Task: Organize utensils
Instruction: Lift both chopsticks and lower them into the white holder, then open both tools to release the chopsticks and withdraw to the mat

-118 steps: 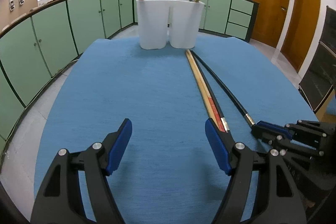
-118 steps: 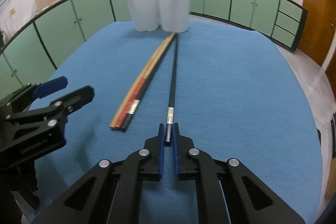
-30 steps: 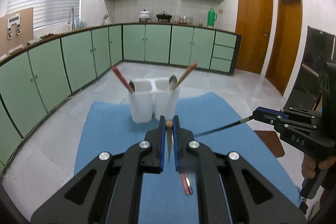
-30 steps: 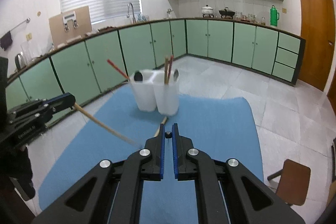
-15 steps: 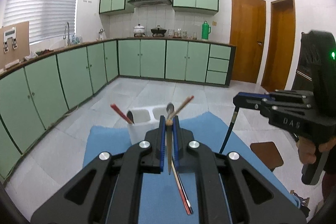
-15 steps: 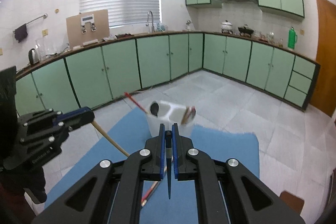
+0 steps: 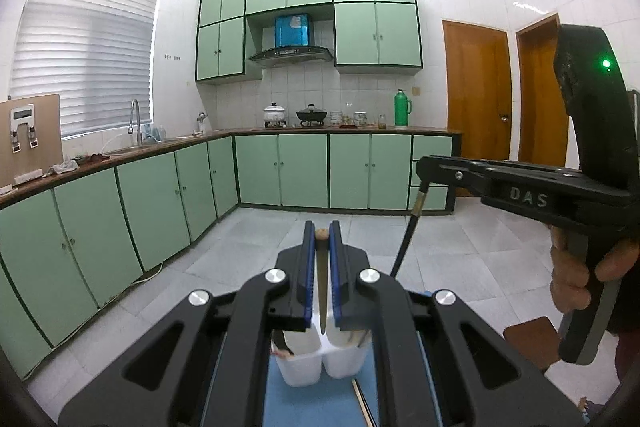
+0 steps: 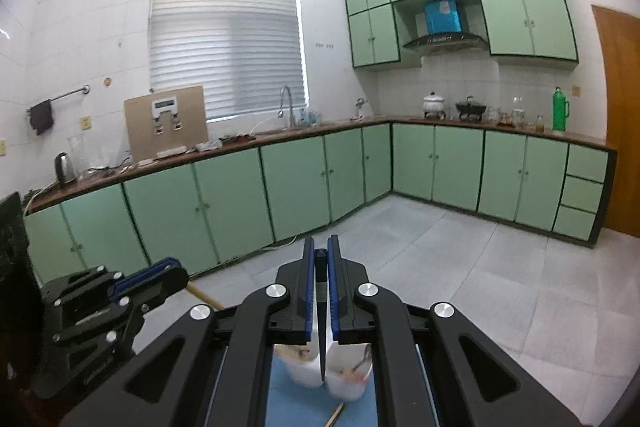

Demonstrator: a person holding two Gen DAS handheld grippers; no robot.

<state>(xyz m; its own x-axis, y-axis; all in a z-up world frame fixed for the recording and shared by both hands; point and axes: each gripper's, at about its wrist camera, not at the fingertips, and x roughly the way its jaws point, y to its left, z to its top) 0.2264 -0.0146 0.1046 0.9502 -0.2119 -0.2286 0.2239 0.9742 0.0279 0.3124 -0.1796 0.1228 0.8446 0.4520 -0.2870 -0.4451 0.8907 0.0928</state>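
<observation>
My left gripper (image 7: 321, 233) is shut on a wooden chopstick (image 7: 321, 279) that hangs point down over the white two-cup utensil holder (image 7: 316, 361). My right gripper (image 8: 321, 251) is shut on a black chopstick (image 8: 321, 327), also hanging point down over the holder (image 8: 340, 373). Each gripper shows in the other's view: the right one (image 7: 424, 167) with its black chopstick (image 7: 406, 239), the left one (image 8: 176, 277) with its wooden chopstick (image 8: 202, 297). The holder has utensils in both cups. Both grippers are high above the blue mat (image 7: 276, 407).
More chopsticks (image 7: 362, 403) lie on the mat in front of the holder, one also in the right wrist view (image 8: 334, 415). Green kitchen cabinets (image 7: 160, 211) line the far walls. A brown stool (image 7: 528, 339) stands on the floor at right.
Both grippers have risen and tilted up with their chopsticks, which now hang near vertical over the holder. The holder has dropped to the bottom of both views.
</observation>
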